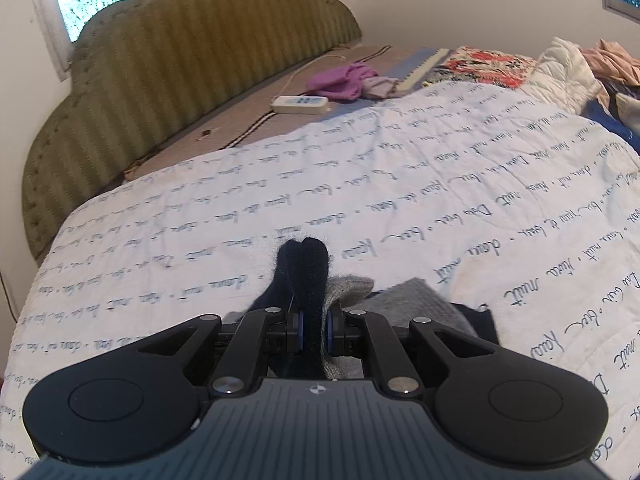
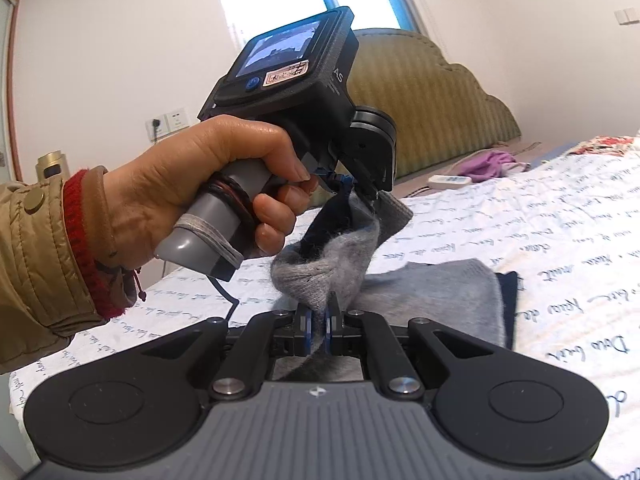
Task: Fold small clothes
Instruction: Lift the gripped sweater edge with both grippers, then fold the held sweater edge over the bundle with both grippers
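A grey and navy sock (image 2: 326,258) hangs bunched between my two grippers above the bed. My left gripper (image 1: 314,330) is shut on its navy end (image 1: 308,276); it shows in the right wrist view (image 2: 352,188) held in a hand. My right gripper (image 2: 318,330) is shut on the sock's grey end. A second grey sock with a navy cuff (image 2: 440,300) lies flat on the white bedspread (image 2: 540,240) just beyond, also seen in the left wrist view (image 1: 424,304).
A green padded headboard (image 1: 168,76) stands at the bed's far side. A white remote (image 1: 300,104) and purple cloth (image 1: 344,80) lie near it. A pile of clothes (image 1: 592,72) sits at the far right. The written-on bedspread (image 1: 280,184) spreads ahead.
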Available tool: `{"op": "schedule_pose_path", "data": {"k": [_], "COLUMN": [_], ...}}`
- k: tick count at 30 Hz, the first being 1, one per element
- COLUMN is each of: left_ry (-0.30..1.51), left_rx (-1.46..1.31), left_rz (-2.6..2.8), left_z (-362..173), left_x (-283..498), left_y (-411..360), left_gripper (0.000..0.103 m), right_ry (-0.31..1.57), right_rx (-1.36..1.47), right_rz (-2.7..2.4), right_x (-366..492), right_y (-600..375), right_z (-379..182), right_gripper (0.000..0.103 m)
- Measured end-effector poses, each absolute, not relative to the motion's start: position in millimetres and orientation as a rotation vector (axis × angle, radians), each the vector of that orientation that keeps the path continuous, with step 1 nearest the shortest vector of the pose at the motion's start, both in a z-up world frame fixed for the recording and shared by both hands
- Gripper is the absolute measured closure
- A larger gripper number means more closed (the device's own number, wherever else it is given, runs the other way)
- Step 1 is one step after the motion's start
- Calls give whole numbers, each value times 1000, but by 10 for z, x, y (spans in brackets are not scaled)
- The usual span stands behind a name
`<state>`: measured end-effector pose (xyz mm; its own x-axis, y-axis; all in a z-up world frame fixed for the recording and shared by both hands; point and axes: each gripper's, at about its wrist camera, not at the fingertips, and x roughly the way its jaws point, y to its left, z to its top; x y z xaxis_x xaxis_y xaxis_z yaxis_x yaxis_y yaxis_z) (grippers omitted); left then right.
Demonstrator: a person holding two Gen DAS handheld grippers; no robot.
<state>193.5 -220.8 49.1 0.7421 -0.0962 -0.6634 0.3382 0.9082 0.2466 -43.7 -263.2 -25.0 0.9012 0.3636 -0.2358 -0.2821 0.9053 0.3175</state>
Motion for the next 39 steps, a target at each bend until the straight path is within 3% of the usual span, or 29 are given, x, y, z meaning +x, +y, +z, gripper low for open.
{"op": "schedule_pose_path", "data": {"k": [30,35,37,39], "left_ry": [792,778,742,685], "left_rx": [408,388,395,414], "left_rz": [-317,-417,-436,-422], "left_z": [-183,-147,-72,35], "left_x": [1955,1894,1839,1774], "left_y": [-2977,-3020,-3017,-2963], "left_gripper": [90,52,31,25], "right_ry": [412,444,461,485], "right_rx": [380,395,409,429], "right_rz": [239,229,232,237], "right_x": [-516,-486,-467,-438], "right_y": [-3121,-3143,-3158,-3182], "right_z": [-596,-667,-698,-737], "right_gripper": [97,97,97,97]}}
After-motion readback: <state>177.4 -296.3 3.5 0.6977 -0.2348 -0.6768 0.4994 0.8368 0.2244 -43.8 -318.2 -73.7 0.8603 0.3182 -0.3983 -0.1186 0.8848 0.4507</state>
